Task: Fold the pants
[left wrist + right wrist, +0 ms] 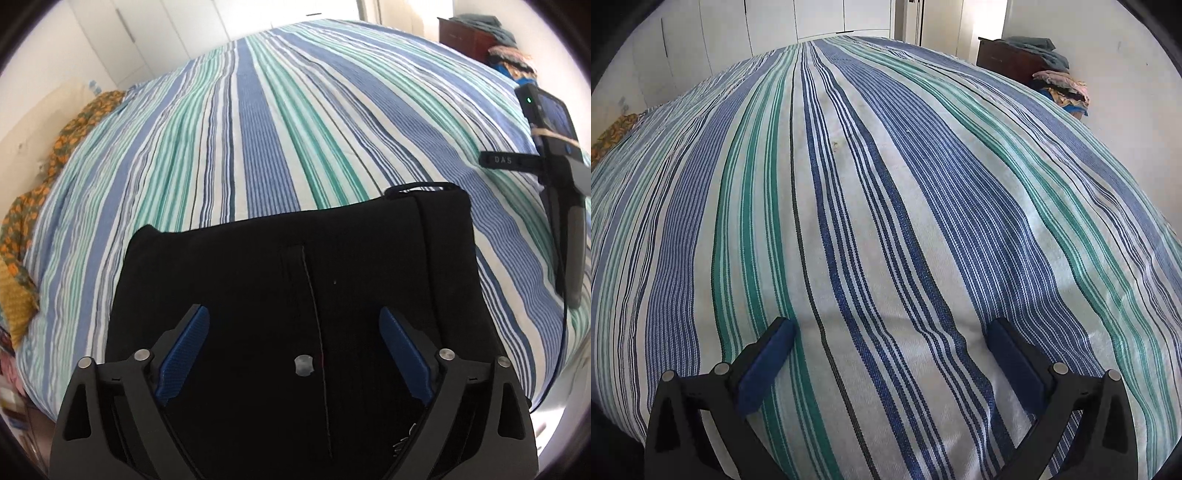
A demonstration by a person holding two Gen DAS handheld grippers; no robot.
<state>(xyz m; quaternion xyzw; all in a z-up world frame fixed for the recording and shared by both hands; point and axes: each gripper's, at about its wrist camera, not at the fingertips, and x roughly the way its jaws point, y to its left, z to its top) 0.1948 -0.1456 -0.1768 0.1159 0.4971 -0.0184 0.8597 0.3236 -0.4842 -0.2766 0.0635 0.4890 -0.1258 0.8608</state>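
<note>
Black pants (295,266) lie folded into a compact rectangle on the striped bedsheet (258,129) near the bed's front edge, a drawstring loop showing at their far right corner. My left gripper (293,314) hovers just above them, its blue pads spread wide and nothing pinched between them. In the right wrist view my right gripper (892,326) stands open over bare striped bedsheet (886,184), and no pants show there. The right gripper's body (565,192) appears at the right edge of the left wrist view, beside the pants.
An orange patterned cloth (33,206) lies along the bed's left side. A dark wooden cabinet (1004,61) with piled clothes (1060,88) stands at the far right. White wardrobe doors (775,22) line the back wall.
</note>
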